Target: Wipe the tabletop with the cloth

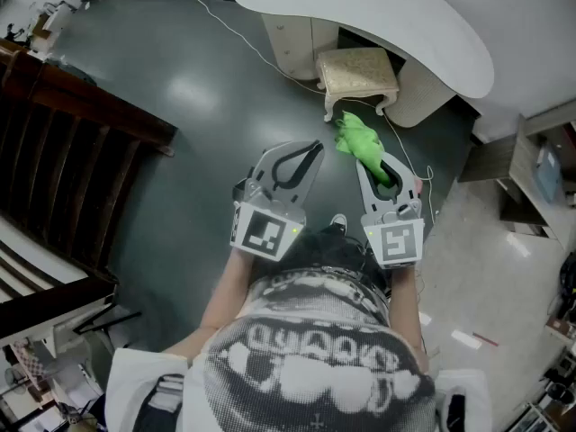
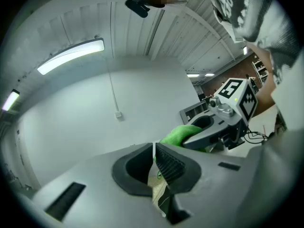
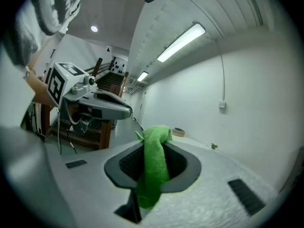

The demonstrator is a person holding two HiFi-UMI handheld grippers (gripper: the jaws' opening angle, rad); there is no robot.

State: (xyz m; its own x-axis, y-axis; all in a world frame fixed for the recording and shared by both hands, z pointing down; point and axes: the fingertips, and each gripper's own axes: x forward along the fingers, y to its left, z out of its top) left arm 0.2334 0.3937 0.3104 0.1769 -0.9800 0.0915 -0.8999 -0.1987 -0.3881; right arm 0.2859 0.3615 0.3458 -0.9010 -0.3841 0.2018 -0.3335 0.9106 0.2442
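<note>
The green cloth (image 3: 153, 167) is clamped between the jaws of the right hand-held gripper (image 1: 371, 165), which are closed on its middle. One bunched end rises past the tips and the other end hangs down behind them. In the head view it shows as a crumpled tuft in the air above the grey floor (image 1: 180, 106), well apart from the white curved counter (image 1: 387, 21).

Between the cloth and the counter stands a beige cushioned stool (image 1: 357, 70), partly under the counter's edge and beside its pale base. A white cable (image 1: 236, 32) trails across the floor towards the stool and on past the right hand-held gripper. A dark wooden staircase (image 1: 63, 124) fills the left side.

On the counter, in the right gripper view, sits a small shallow dish (image 3: 179, 132); what it holds cannot be made out. A tiny green scrap (image 3: 214, 147) lies apart from it.

The left hand-held gripper (image 2: 154, 146) has its ribbed jaws pressed together with nothing between them. Both hand-held grippers are held side by side close in front of the person's patterned shirt (image 1: 315, 349). The forearms are extended, the marker cubes are nearest the body, and the jaws point forward towards the stool and counter.
</note>
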